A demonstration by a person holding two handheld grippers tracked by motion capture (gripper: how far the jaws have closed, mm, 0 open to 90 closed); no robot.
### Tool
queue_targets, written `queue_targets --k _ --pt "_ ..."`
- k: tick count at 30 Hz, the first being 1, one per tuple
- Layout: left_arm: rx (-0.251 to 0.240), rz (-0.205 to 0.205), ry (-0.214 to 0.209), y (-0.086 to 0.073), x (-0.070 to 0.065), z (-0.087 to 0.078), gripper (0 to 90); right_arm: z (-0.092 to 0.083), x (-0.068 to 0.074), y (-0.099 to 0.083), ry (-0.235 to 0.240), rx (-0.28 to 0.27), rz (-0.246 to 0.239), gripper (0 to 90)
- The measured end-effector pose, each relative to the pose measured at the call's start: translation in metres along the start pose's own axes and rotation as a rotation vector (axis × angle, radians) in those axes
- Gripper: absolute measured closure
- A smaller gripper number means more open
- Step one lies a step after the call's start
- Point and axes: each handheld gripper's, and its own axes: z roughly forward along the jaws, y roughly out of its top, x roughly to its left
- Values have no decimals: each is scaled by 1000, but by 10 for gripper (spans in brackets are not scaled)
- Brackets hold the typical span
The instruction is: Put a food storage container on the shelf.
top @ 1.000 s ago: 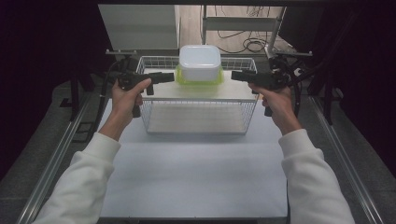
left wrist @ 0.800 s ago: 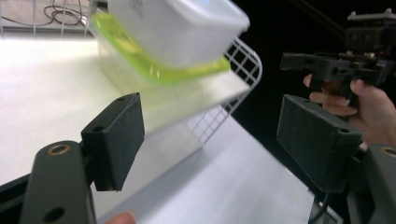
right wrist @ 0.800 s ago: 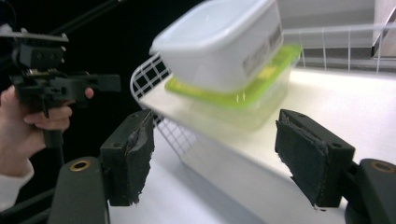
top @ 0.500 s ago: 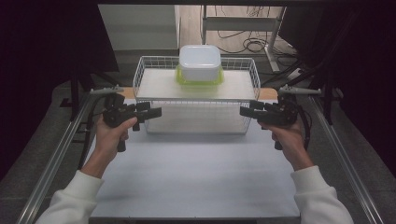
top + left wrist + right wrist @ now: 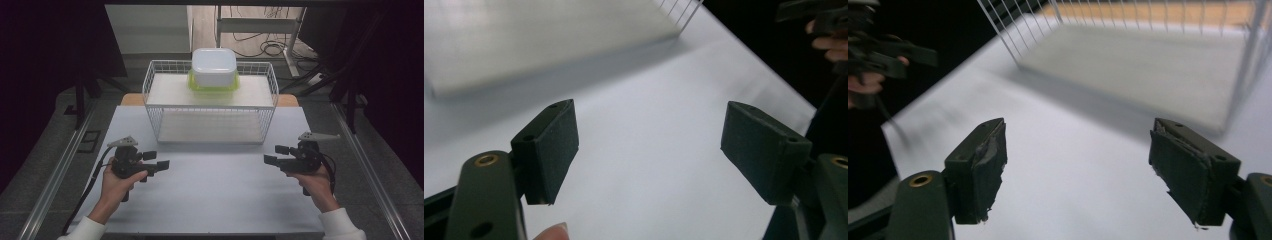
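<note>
A white-lidded container with a lime-green base [image 5: 214, 68] stands on the top shelf of a white wire rack [image 5: 150, 107] at the far side of the white table [image 5: 215, 200]. My left gripper [image 5: 156, 161] hovers low over the table, in front of the rack's left corner. Its jaws point right and stand open with nothing between them [image 5: 649, 145]. My right gripper [image 5: 276, 155] mirrors it at the rack's right front, pointing left. Its jaws [image 5: 1078, 165] have just been opening further and are empty. Both grippers are well clear of the container.
The rack's lower shelf [image 5: 1148, 65] is bare. A wooden strip [image 5: 132, 99] shows behind the rack. Metal rails [image 5: 55, 175] run along both table sides, and cables lie on the floor [image 5: 270, 47] beyond. The other hand shows far off in each gripper view [image 5: 824, 35] [image 5: 878, 57].
Both hands have dropped from beside the container at the rack's top and pulled back toward me. They now sit low over the table in front of the rack.
</note>
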Motion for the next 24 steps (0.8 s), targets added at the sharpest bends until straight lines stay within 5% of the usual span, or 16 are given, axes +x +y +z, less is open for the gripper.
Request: queue_targets --k 8,24 --pt "35 15 56 -13 3 5 223 13 -11 -35 -61 75 46 219" --pt "43 11 41 -12 4 5 245 11 -12 -34 -95 21 46 206"
